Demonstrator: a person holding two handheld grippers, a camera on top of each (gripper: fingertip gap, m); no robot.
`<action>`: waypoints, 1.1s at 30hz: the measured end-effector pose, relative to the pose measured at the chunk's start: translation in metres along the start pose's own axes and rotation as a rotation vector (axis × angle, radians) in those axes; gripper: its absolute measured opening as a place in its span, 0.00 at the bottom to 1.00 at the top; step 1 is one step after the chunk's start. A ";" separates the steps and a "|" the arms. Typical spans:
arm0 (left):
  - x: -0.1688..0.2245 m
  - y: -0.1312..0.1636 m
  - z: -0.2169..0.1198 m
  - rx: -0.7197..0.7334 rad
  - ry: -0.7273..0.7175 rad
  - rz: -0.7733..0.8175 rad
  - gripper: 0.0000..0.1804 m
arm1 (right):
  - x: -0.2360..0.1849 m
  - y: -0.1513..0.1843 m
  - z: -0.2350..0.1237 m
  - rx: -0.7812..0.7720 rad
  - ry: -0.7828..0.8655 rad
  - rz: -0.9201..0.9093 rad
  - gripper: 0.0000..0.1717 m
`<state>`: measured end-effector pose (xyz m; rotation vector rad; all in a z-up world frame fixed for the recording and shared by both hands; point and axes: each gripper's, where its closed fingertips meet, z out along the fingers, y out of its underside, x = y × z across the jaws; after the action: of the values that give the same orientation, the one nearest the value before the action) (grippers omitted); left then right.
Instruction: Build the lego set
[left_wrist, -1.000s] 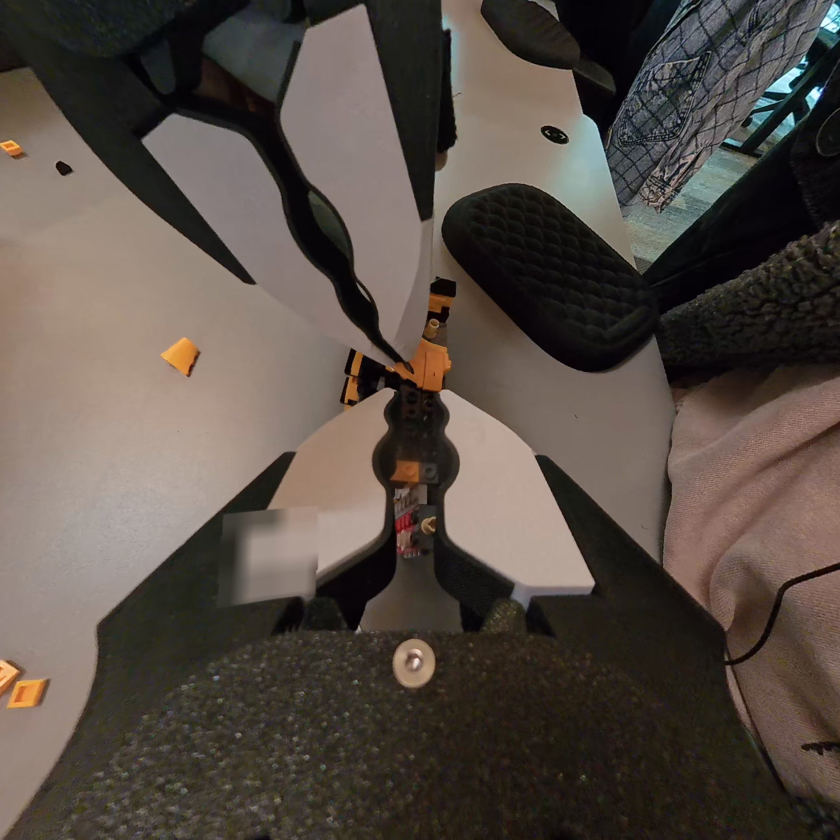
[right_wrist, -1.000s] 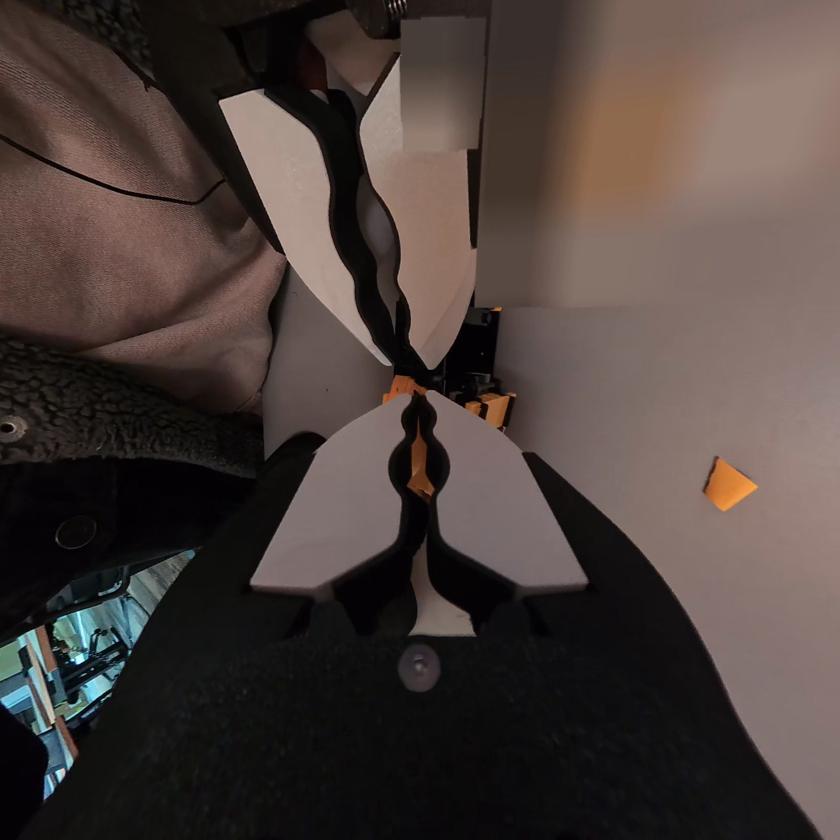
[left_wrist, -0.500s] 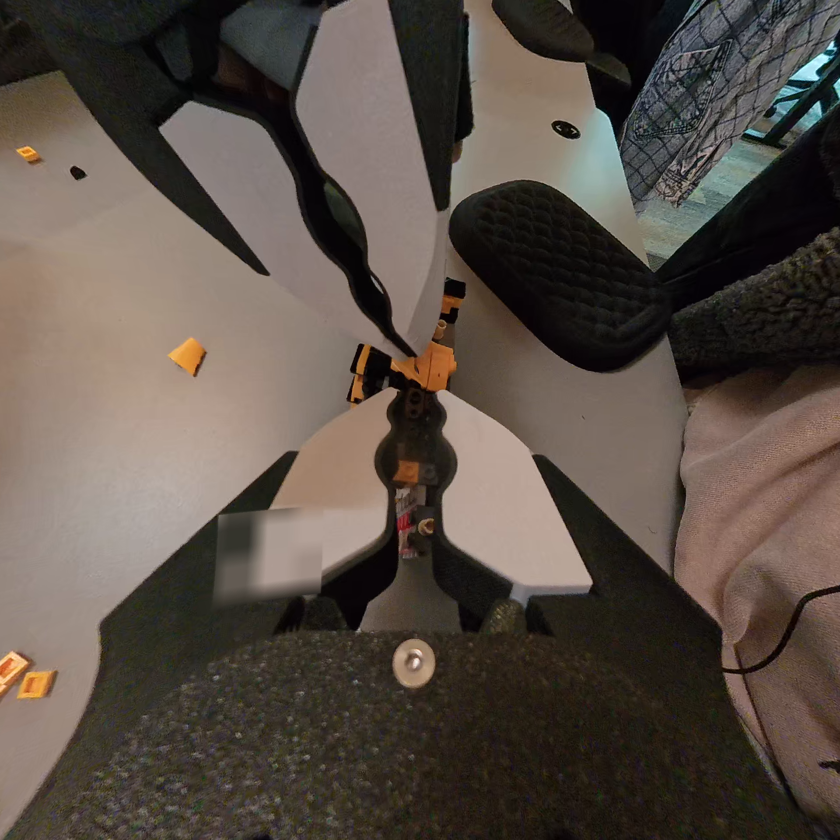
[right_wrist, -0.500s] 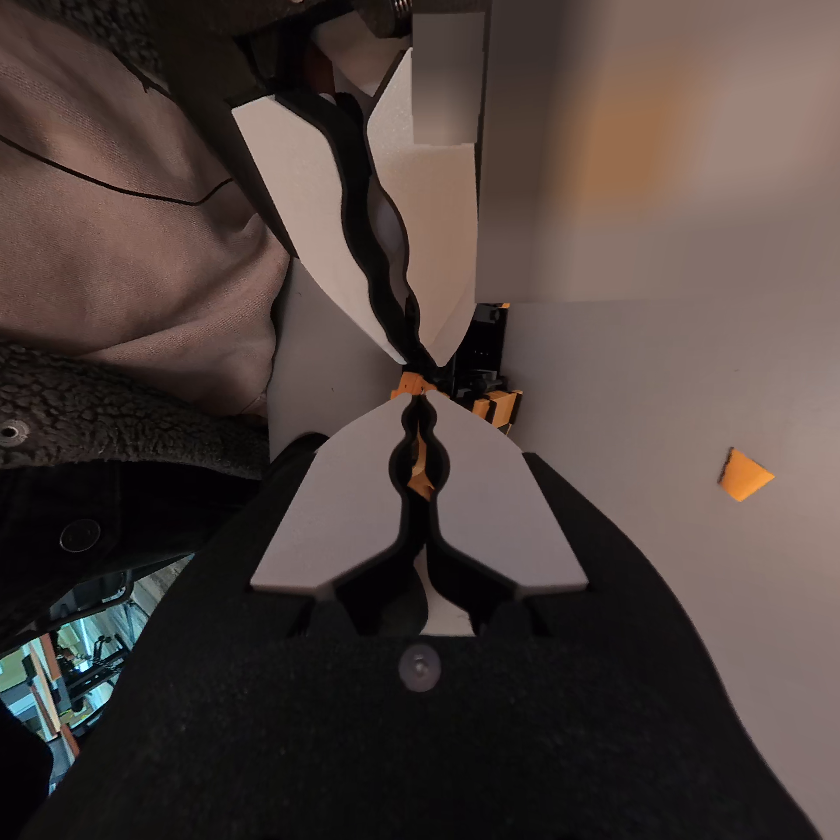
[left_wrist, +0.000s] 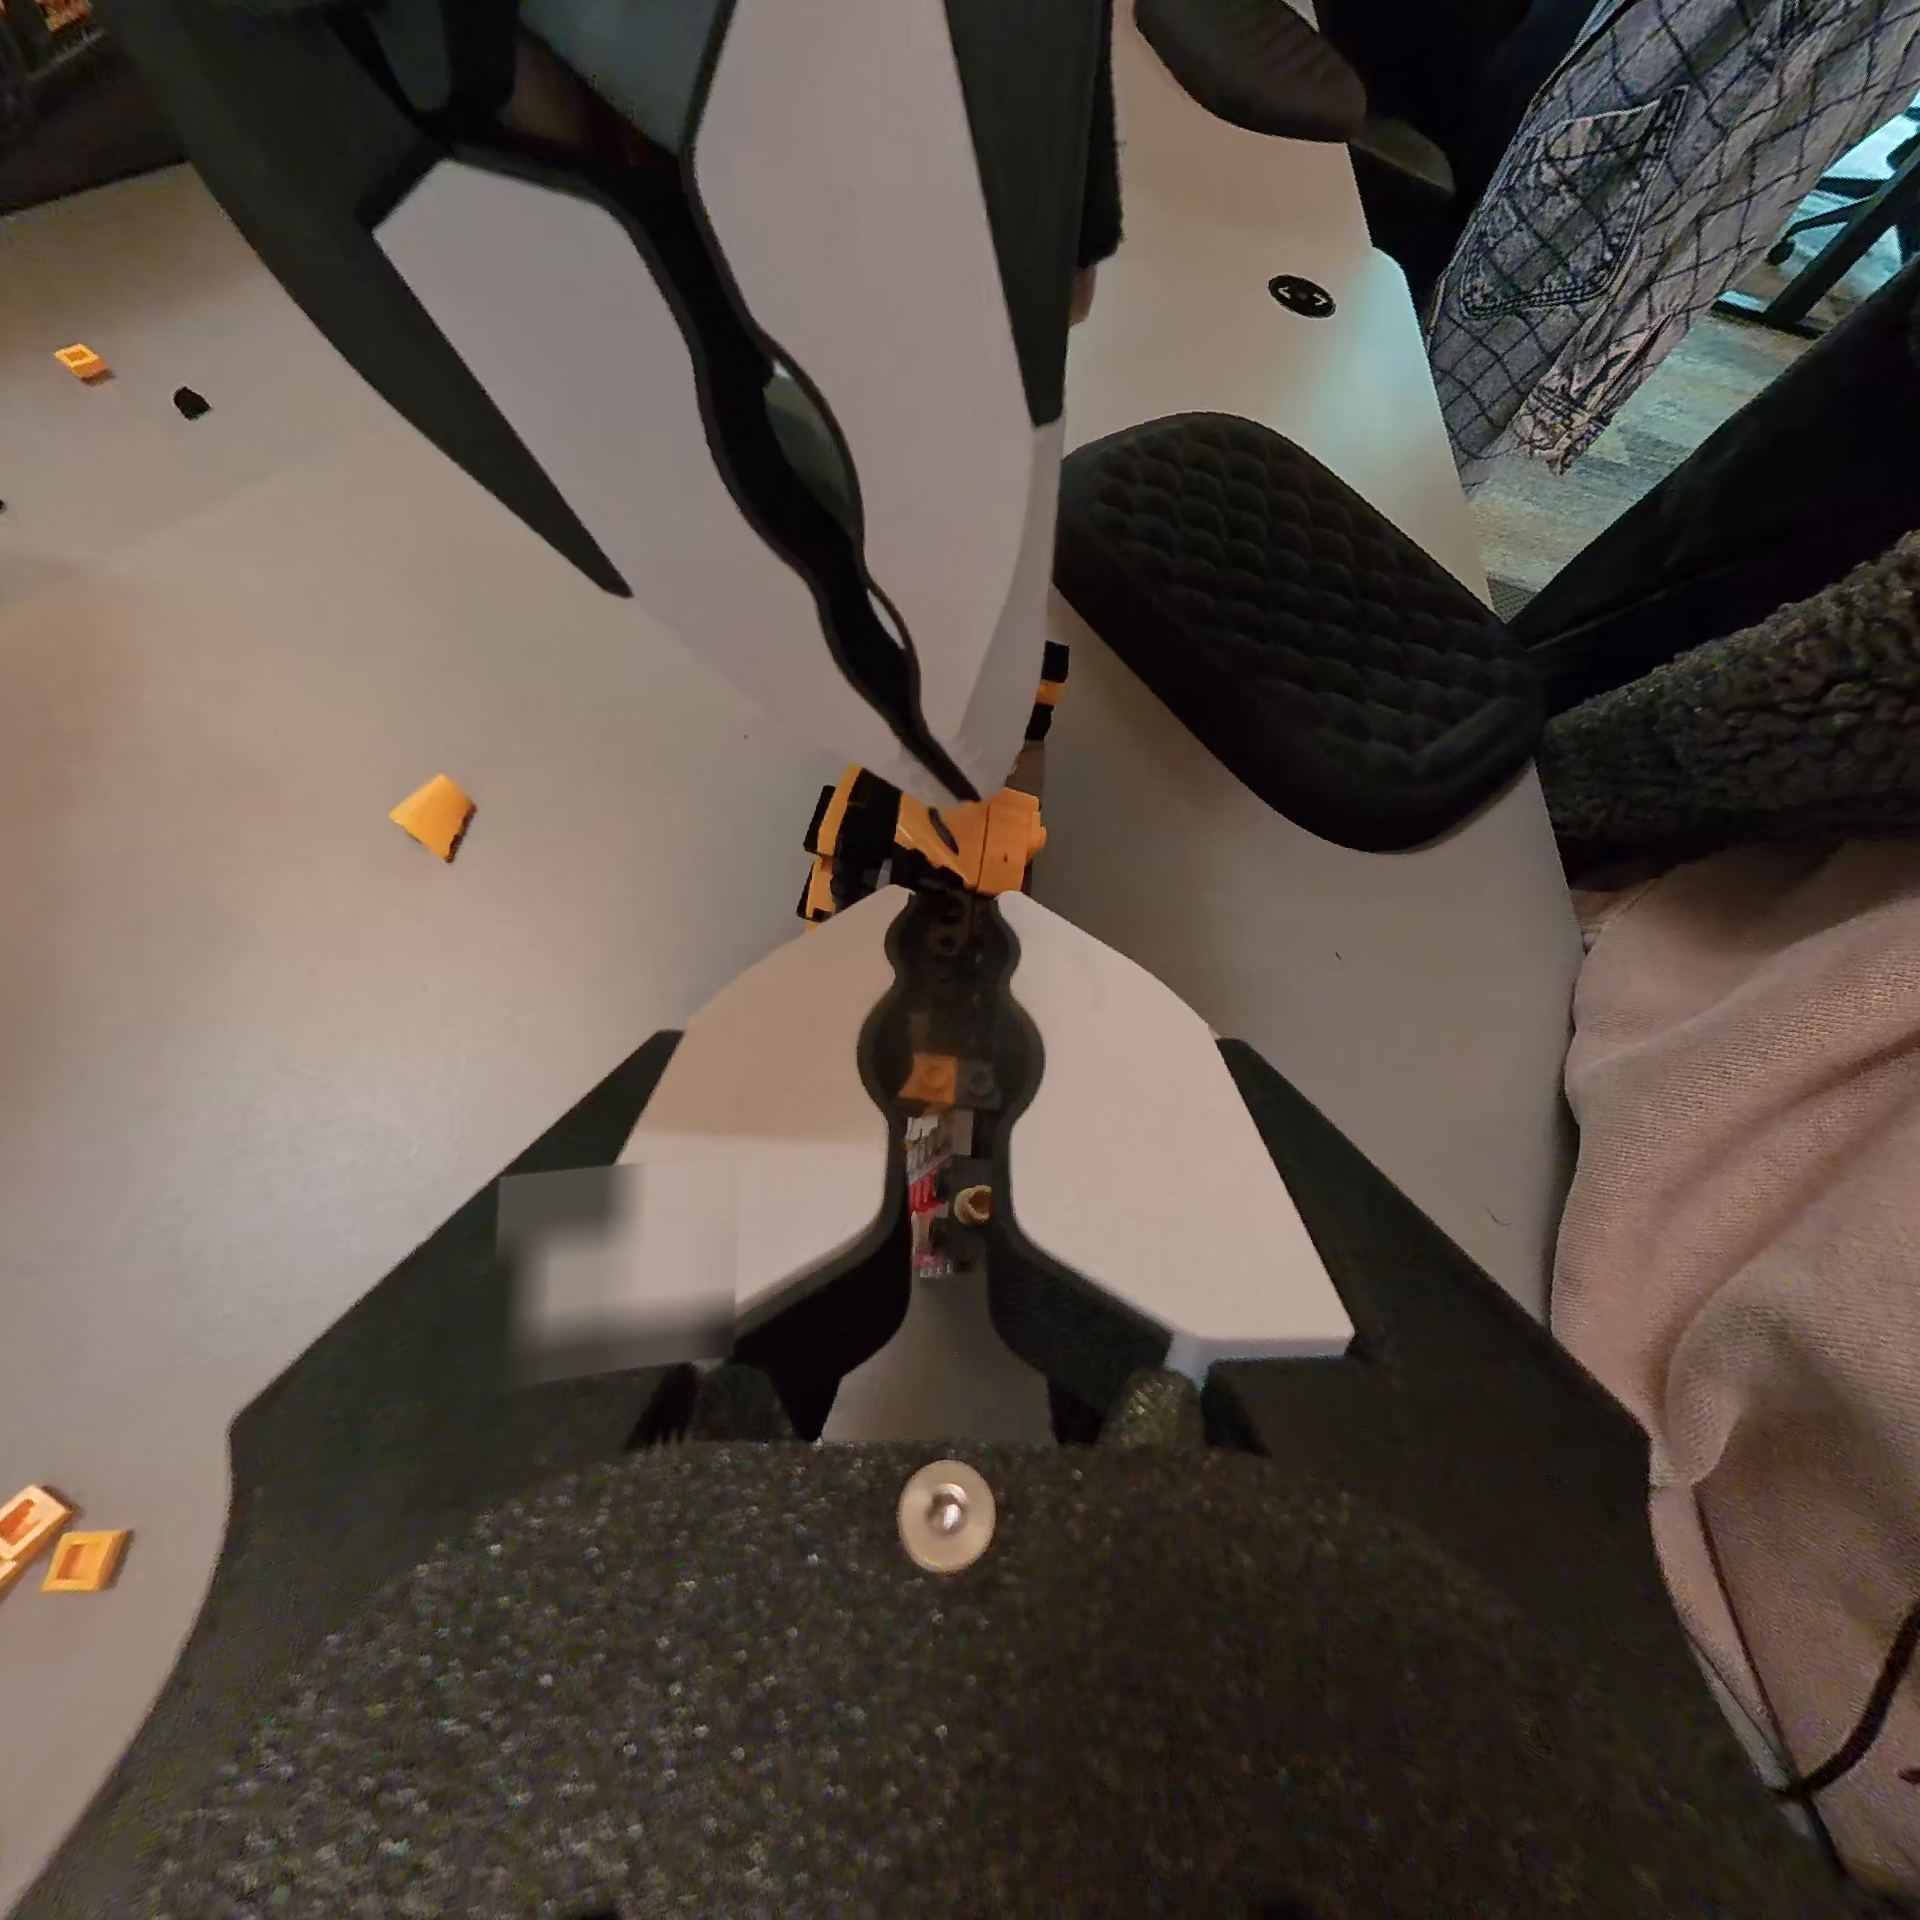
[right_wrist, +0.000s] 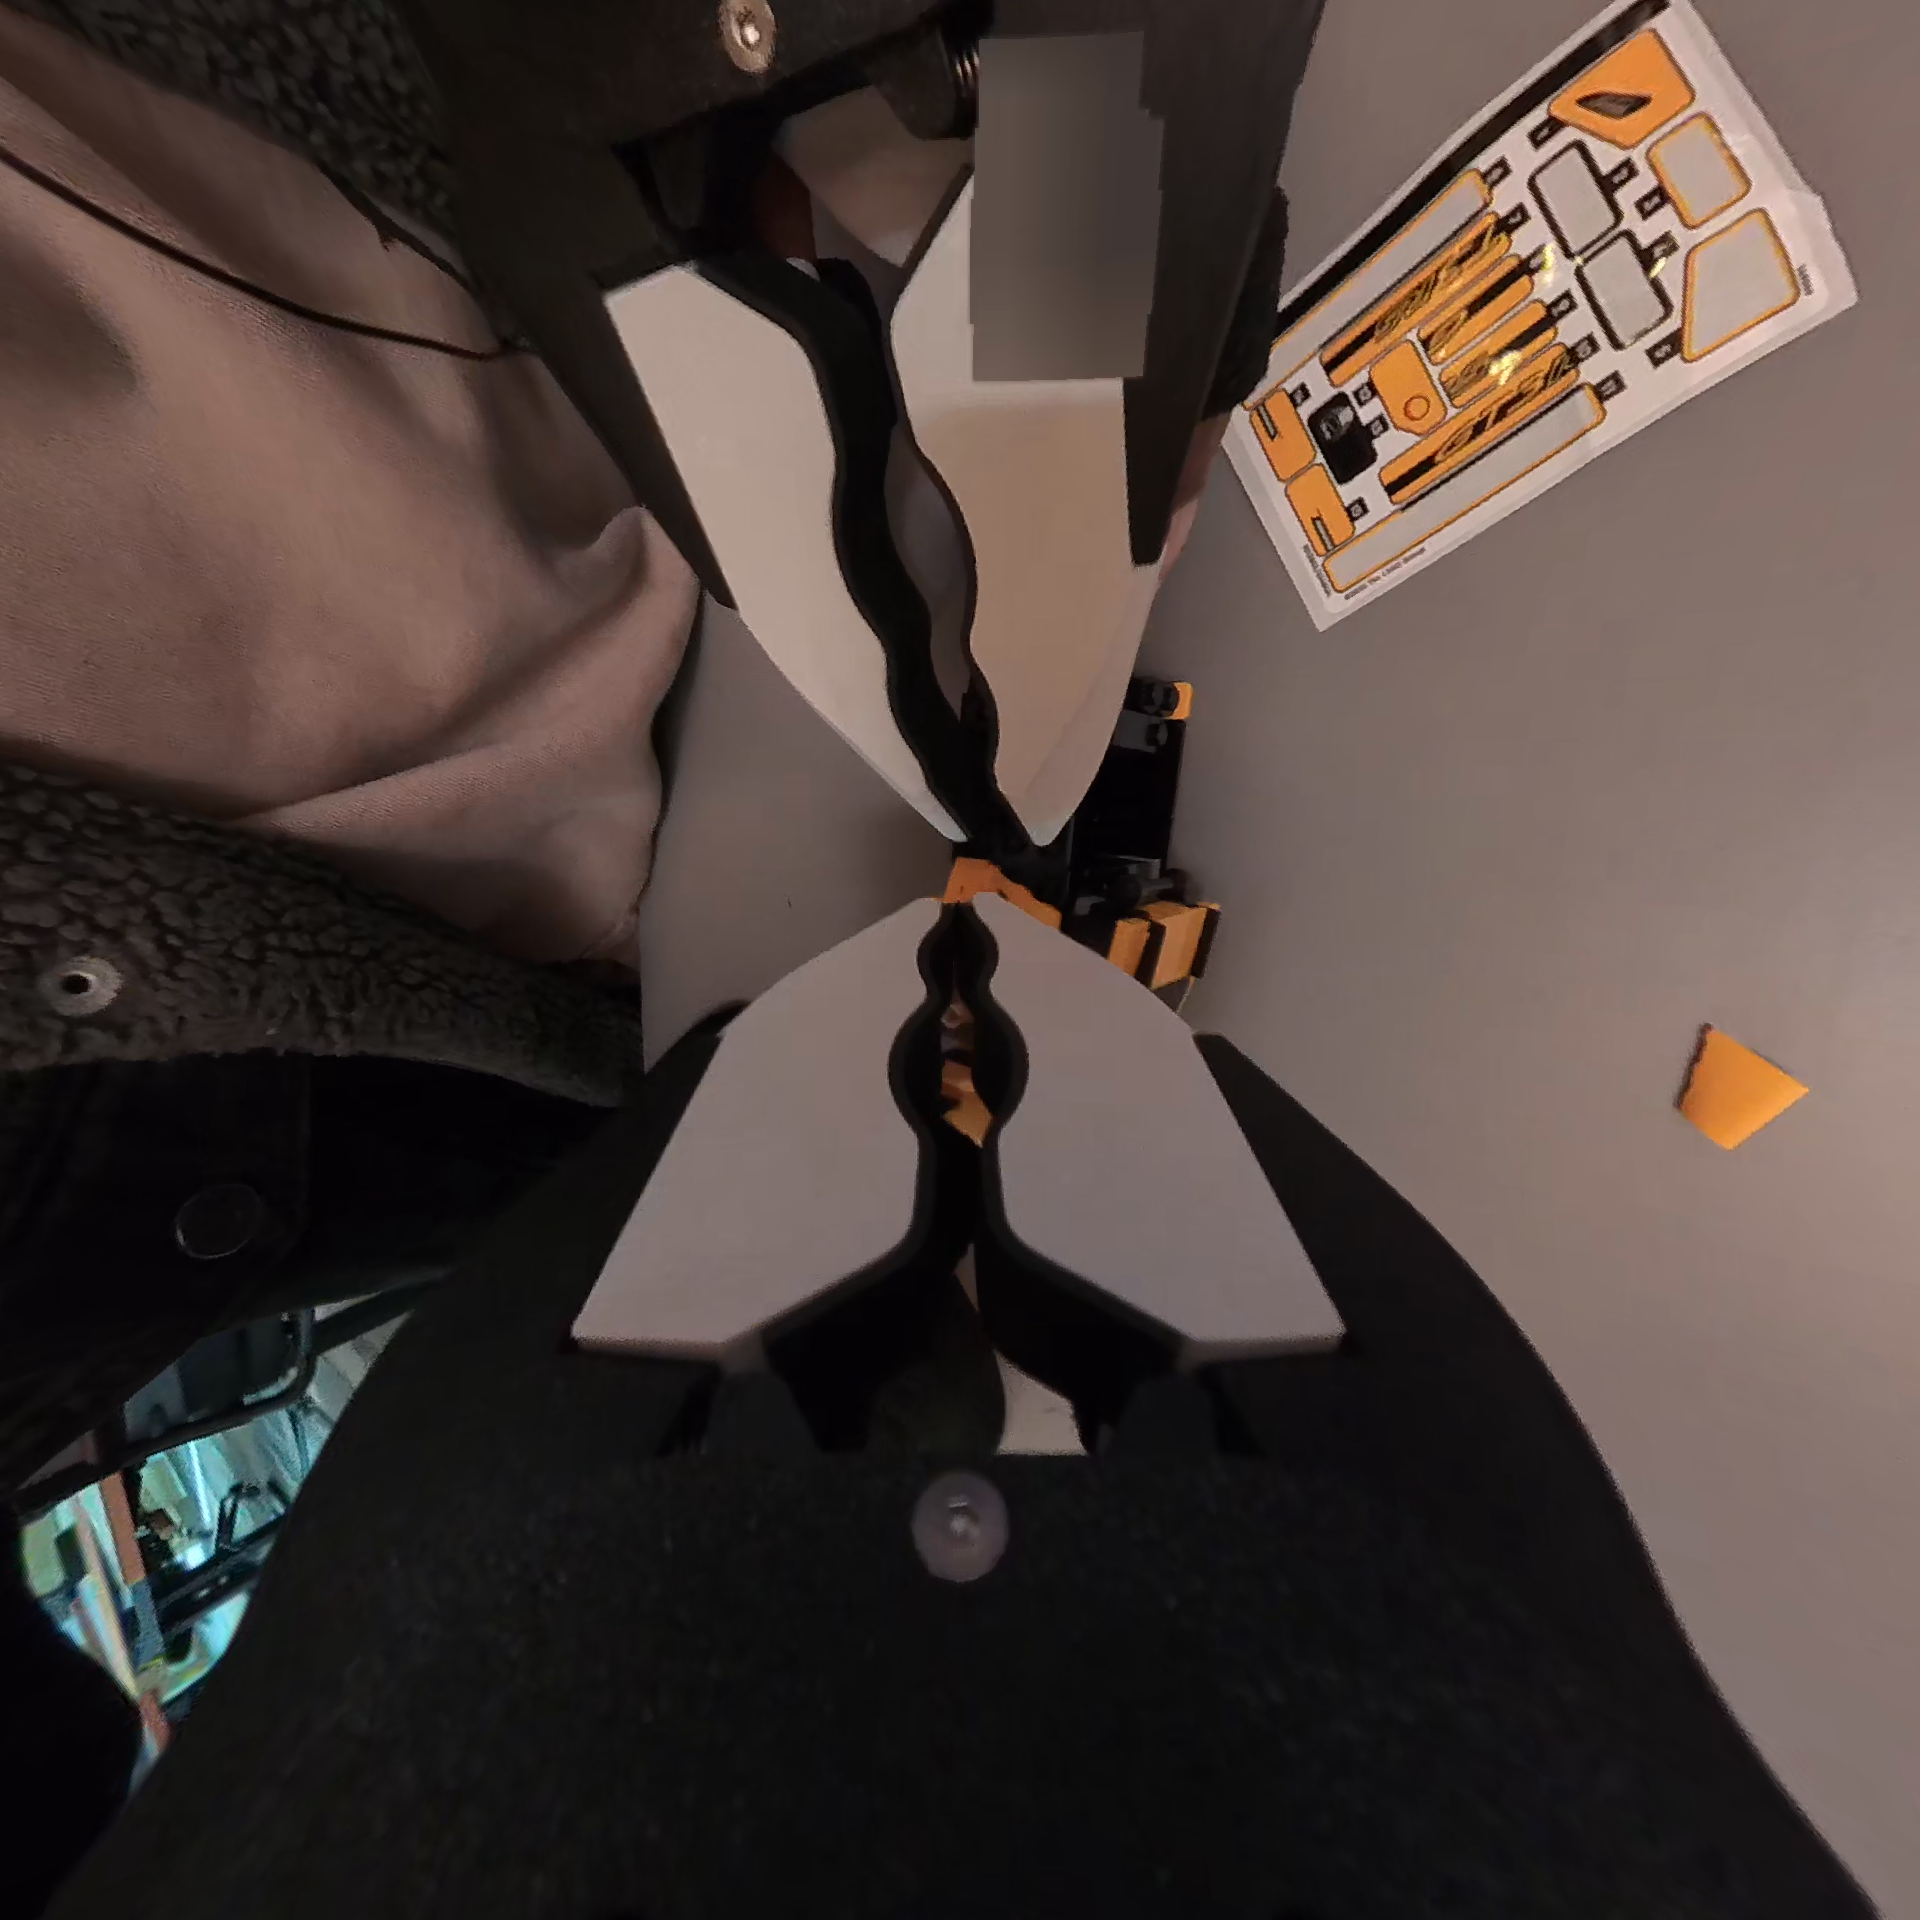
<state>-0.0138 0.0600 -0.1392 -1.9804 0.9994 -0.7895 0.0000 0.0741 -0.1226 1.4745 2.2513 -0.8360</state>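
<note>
My left gripper (left_wrist: 951, 904) is shut on a small black and orange brick model (left_wrist: 883, 831) and holds it above the grey table (left_wrist: 208, 1039). The model's black studded part sits between the pads. My right gripper (left_wrist: 961, 795) comes in from above, tip to tip with the left. In the right wrist view my right gripper (right_wrist: 961, 909) is shut on a thin orange piece (right_wrist: 977, 881) at the model's edge. The rest of the model (right_wrist: 1143, 935) sticks out to the right. The left gripper (right_wrist: 992, 831) shows there, coming from the top.
A loose orange wedge (left_wrist: 431, 816) lies on the table; it also shows in the right wrist view (right_wrist: 1740, 1091). Small orange tiles (left_wrist: 78, 1558) lie at the left. A black padded rest (left_wrist: 1278, 644) is at the right. A sticker sheet (right_wrist: 1538, 312) lies beyond. A person's clothing (left_wrist: 1745, 1247) borders the table. Both grippers' tips are close together, under 4 cm apart.
Both grippers have stayed tip to tip on the model and drifted slightly together. Both grasps are unchanged. The sticker sheet has come into view in the right wrist view.
</note>
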 end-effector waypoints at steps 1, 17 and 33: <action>0.000 0.000 0.000 0.001 0.001 -0.001 0.05 | 0.000 -0.001 -0.001 0.006 0.005 -0.001 0.00; -0.004 -0.006 -0.004 0.049 0.029 -0.033 0.09 | -0.003 -0.002 -0.014 0.026 -0.024 0.035 0.00; -0.012 -0.004 -0.008 0.054 0.011 -0.009 0.08 | 0.003 -0.001 -0.017 -0.079 -0.083 0.096 0.00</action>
<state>-0.0248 0.0694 -0.1338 -1.9375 0.9657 -0.8249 -0.0013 0.0868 -0.1108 1.4713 2.1112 -0.7561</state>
